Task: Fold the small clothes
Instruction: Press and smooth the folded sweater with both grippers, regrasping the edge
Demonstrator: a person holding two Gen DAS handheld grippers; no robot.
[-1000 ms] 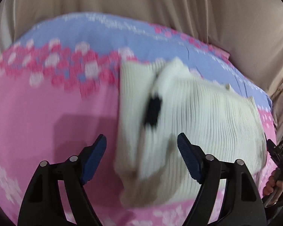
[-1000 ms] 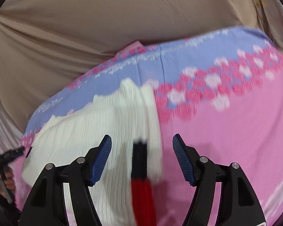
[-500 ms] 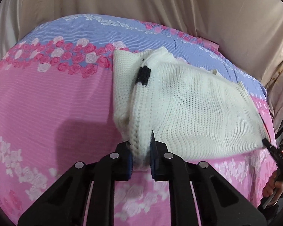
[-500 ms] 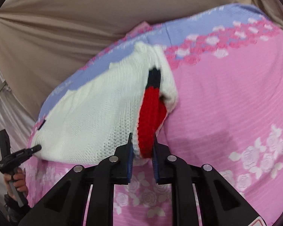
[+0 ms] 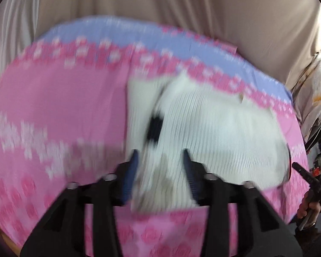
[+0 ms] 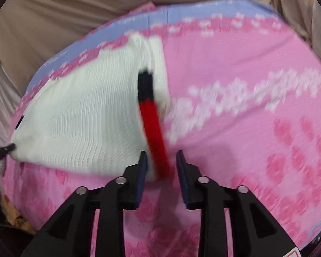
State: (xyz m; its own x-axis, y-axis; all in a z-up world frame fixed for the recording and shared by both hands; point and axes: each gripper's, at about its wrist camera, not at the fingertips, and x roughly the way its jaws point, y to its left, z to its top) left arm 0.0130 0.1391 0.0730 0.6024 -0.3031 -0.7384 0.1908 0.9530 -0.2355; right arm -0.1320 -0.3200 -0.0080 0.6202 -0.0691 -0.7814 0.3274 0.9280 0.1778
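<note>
A white knit sweater (image 5: 214,132) lies folded on the pink floral sheet (image 5: 60,107), its bulk toward 1 o'clock from the left claw (image 5: 160,171). That claw's blue pads are apart, the near edge of the sweater between them. The right claw (image 6: 161,167) is likewise parted, with the sweater's red-and-black band (image 6: 152,115) running up toward 12 o'clock from between its pads. Both views are blurred.
</note>
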